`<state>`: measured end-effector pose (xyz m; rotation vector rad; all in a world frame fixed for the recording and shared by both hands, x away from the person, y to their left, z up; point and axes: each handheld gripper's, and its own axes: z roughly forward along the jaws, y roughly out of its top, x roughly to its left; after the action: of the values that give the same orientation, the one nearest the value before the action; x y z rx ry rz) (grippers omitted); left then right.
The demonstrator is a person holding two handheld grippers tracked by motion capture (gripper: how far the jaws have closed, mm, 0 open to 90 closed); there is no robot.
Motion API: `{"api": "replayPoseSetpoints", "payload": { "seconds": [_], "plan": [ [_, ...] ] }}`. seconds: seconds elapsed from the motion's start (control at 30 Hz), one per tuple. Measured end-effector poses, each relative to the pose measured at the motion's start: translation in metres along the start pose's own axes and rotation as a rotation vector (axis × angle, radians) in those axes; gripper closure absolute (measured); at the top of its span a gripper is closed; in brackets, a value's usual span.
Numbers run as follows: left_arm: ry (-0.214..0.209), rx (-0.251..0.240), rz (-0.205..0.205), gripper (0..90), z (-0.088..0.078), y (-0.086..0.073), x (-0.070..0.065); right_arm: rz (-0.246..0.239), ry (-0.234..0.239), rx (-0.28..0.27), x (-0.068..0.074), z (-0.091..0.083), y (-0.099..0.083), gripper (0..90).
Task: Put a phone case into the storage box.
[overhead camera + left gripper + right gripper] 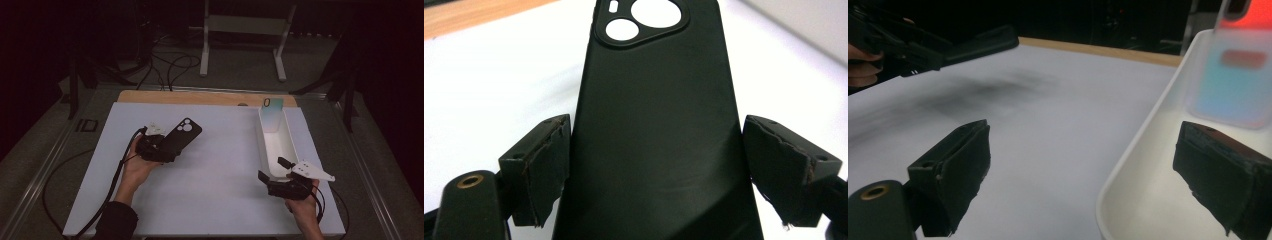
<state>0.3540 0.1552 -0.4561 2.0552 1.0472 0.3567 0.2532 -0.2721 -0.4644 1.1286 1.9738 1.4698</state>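
The left gripper (159,146) holds a black case (181,136). In the left gripper view the case (659,130) sits between the two black fingers (541,165), and each finger presses on one long side of it. The fingers are wide apart, but they are clamped on the case. The end of the case with the round holes sticks out past the fingertips. The other end runs back toward the hand. In the right gripper view the case (980,44) hangs above the white counter (1038,130), and a dark shadow lies on the counter under it.

The right gripper (281,172) has its fingers (955,170) apart, with nothing between them. One finger is over the counter. The other finger is over the near end of a long white tray (280,145), and the tray's rim (1143,145) runs between the two fingers. At the far end of the tray, well past the fingertips, a pale blue case (272,116) leans up against the end wall. In the right gripper view this pale case (1233,80) looks blurry.

The two grippers are well apart. The left one is on the left part of the counter (220,165) and the right one is at the tray.
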Motion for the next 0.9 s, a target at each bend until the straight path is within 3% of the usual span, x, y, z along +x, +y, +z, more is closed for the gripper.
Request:
{"api": "replayPoseSetpoints", "payload": {
  "seconds": [0.23,0.43,0.67,0.9],
  "plan": [
    [-0.053,-0.037,0.044,15.4,-0.016,0.0,-0.025,0.044,0.01,0.045,0.001,0.004,0.008,8.3],
    [-0.101,-0.063,0.079,15.3,-0.022,0.004,-0.043,0.071,0.055,0.046,0.003,0.01,0.017,8.3],
    [-0.157,-0.085,0.144,15.3,-0.025,0.01,-0.072,0.058,0.118,0.064,0.019,0.022,0.038,10.0],
    [-0.204,-0.101,0.186,15.3,-0.024,0.014,-0.093,0.089,0.187,0.09,0.032,0.037,0.051,14.3]
  ]
}}
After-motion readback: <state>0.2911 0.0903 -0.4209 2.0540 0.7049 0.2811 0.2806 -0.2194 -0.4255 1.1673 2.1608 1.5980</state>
